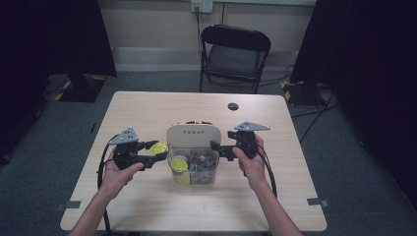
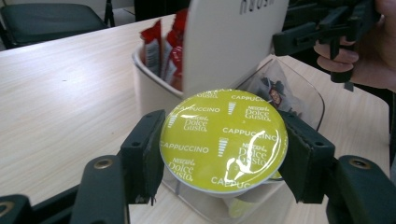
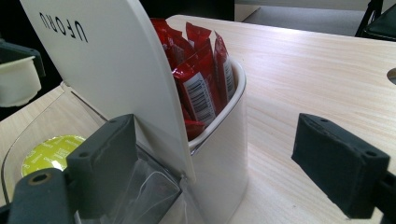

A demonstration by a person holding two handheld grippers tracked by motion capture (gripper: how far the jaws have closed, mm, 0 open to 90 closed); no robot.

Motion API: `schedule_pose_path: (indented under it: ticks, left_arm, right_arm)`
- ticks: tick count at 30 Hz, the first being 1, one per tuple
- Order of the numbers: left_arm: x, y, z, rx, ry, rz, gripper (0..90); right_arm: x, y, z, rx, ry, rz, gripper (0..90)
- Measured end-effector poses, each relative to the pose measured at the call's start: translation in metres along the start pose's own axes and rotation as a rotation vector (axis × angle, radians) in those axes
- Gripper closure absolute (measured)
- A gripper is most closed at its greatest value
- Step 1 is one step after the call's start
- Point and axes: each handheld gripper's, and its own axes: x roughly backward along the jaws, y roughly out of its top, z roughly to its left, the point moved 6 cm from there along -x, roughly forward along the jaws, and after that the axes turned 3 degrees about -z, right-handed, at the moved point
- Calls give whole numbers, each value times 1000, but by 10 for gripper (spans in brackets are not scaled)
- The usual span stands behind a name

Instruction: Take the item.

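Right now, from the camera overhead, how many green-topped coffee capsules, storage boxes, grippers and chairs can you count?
Green-topped capsules: 3, with one in the left gripper's jaws and two in the box
Storage box: 1
Grippers: 2, left and right
Chair: 1
Total: 7

Light wood table on grey carpet. Black folding chair behind it, near a pale wall. Wall socket above chair. Dark curtains both sides.

Wooden table under white-lidded organizer box
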Motion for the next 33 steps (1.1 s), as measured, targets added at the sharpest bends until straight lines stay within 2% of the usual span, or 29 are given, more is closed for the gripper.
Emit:
schedule_pose_path:
  ticks: [4,10,15,17,18,21,23,25,33]
  left_arm:
    - [5,0,7,18,15,-16,382]
    - [11,2,17,18,47,-28,383]
    - [16,-1,30,44,92,-29,383]
    - [18,-4,39,54,117,-17,383]
    - [18,-4,39,54,117,-17,383]
    - [20,-10,53,65,155,5,383]
    - [20,-12,56,70,155,11,383]
    - [20,-18,63,70,178,38,383]
    - [19,-30,80,102,218,64,383]
  right_arm:
    - [0,0,0,1,-1,-1,132]
    - [0,0,0,-1,0,0,132]
    - [0,0,0,-2,0,-1,132]
    - [0,0,0,-3,1,-1,131]
    - [0,0,0,-3,1,-1,131]
    - [0,0,0,-3,1,-1,132]
    - [0,0,0,-4,1,-1,131]
    - [0,0,0,-5,2,-1,131]
    - [0,0,0,-5,3,-1,132]
